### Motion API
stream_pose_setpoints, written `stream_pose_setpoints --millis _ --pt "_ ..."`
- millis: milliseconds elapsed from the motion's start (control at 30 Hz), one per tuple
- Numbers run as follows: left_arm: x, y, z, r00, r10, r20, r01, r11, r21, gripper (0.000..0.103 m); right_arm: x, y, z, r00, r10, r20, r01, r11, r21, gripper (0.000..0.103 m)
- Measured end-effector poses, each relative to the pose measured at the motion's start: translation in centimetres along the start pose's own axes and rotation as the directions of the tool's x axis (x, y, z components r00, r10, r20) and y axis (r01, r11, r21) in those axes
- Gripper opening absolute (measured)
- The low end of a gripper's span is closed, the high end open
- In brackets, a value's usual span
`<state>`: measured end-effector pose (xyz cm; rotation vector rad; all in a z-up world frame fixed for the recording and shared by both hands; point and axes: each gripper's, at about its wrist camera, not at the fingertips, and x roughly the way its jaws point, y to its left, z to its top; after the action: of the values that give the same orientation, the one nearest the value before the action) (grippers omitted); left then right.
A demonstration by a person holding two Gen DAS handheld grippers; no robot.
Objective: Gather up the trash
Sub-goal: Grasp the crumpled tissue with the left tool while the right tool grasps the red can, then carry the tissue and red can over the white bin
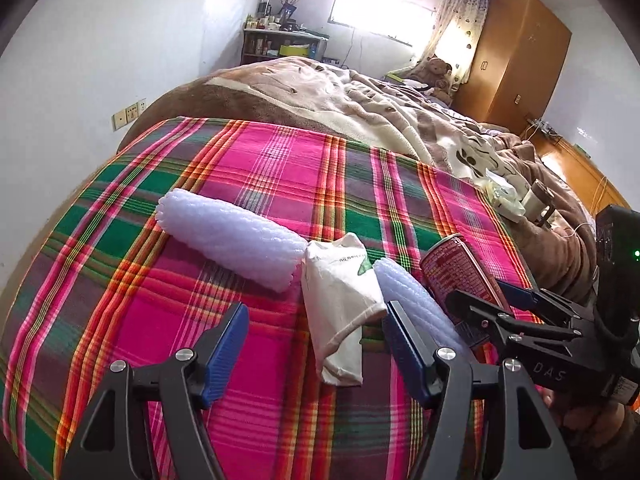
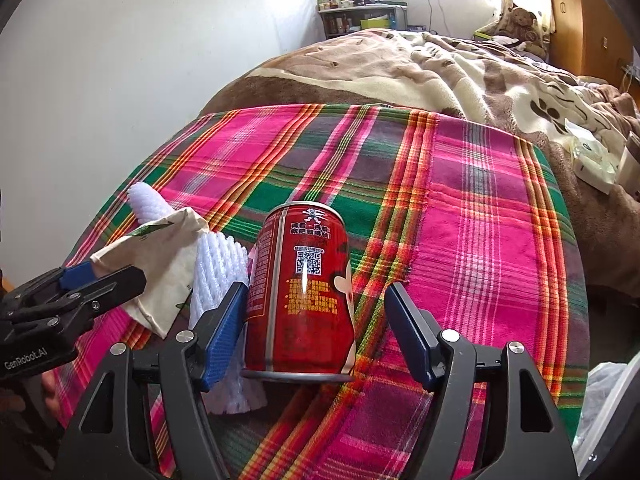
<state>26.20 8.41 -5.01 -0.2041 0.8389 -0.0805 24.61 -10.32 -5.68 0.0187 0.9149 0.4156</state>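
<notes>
A red drink can [image 2: 304, 288] stands upright on the pink plaid cloth [image 2: 480, 220], between the fingers of my right gripper [image 2: 316, 296]. The left pad sits against the can and a gap shows at the right pad, so this gripper is open. Left of the can lie a white foam net sleeve [image 2: 218, 272] and a cream paper bag [image 1: 340, 300]. My left gripper [image 1: 316, 316] hovers open over the bag's near end. A longer foam sleeve [image 1: 228, 236] lies farther left. From the left wrist view, the can [image 1: 456, 268] and the right gripper [image 1: 480, 292] appear at the right.
A brown and cream blanket [image 1: 360, 108] covers the bed beyond the cloth. Crumpled wrappers [image 1: 504, 196] lie on it at the right. A white plastic bag [image 2: 604, 400] shows at the lower right. A wall runs along the left, with a wardrobe [image 1: 516, 60] far right.
</notes>
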Motion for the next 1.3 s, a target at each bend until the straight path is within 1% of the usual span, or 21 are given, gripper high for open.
stream_pose_setpoints --millis 100,133,167,200,233,333,367,433,467,533,567,733,967,1300 --pt "0.6 0.0 0.2 1.000 0.007 -0.012 -0.007 1.000 0.003 0.066 0.4 0.1 0.1 1.000 0.007 -0.005 -0.007 1.000 0.002 0.065" --pt "0.8 0.0 0.3 1.000 0.001 -0.013 -0.001 1.000 0.002 0.063 0.4 0.1 0.2 1.000 0.007 -0.007 -0.007 1.000 0.001 0.064" --pt "1.0 -0.1 0.4 1.000 0.002 -0.013 -0.002 1.000 0.005 0.059 0.5 0.2 0.2 1.000 0.011 -0.009 -0.011 1.000 0.000 0.061" --pt "1.2 -0.1 0.4 1.000 0.005 -0.016 -0.005 1.000 0.009 0.056 0.6 0.2 0.2 1.000 0.012 -0.013 -0.012 1.000 -0.001 0.056" --pt "1.5 -0.2 0.4 1.000 0.010 -0.021 -0.009 1.000 0.014 0.052 0.7 0.2 0.2 1.000 0.011 -0.015 -0.011 1.000 -0.002 0.055" --pt "2.0 -0.2 0.4 0.999 0.005 -0.033 -0.005 1.000 0.015 0.047 0.6 0.2 0.2 1.000 0.007 -0.013 -0.007 1.000 -0.005 0.055" --pt "2.1 -0.3 0.4 0.999 0.005 -0.034 -0.005 1.000 0.019 0.041 0.6 0.2 0.2 1.000 0.006 -0.012 -0.006 1.000 -0.005 0.055" --pt "2.2 -0.5 0.4 0.999 0.017 -0.034 -0.016 0.999 0.036 0.035 0.5 0.2 0.2 1.000 0.004 -0.008 -0.004 1.000 -0.003 0.055" --pt "2.2 -0.5 0.4 0.999 0.025 -0.032 -0.024 0.999 0.043 0.028 0.5 0.2 0.1 1.000 0.004 -0.006 -0.004 1.000 -0.001 0.055" --pt "2.1 -0.6 0.3 0.999 0.031 -0.031 -0.029 0.998 0.054 0.019 0.5 0.2 0.1 1.000 0.001 -0.003 -0.001 1.000 -0.003 0.055" --pt "2.0 -0.6 0.3 0.999 0.033 -0.027 -0.032 0.998 0.055 0.018 0.5 0.2 0.1 1.000 0.000 -0.003 0.000 1.000 -0.005 0.055" --pt "1.5 -0.8 0.2 0.999 0.043 -0.005 -0.042 0.996 0.074 0.015 0.4 0.3 0.0 1.000 -0.006 0.000 0.006 1.000 -0.006 0.055" --pt "0.2 -1.1 0.1 0.999 0.036 0.025 -0.038 0.996 0.078 0.015 -0.1 0.1 -0.2 1.000 -0.011 0.010 0.011 1.000 0.001 0.054" --pt "-3.0 -1.6 -0.5 0.996 0.030 0.080 -0.035 0.997 0.072 0.015 -2.6 0.2 -1.0 0.998 -0.014 0.067 0.013 1.000 0.014 0.054"
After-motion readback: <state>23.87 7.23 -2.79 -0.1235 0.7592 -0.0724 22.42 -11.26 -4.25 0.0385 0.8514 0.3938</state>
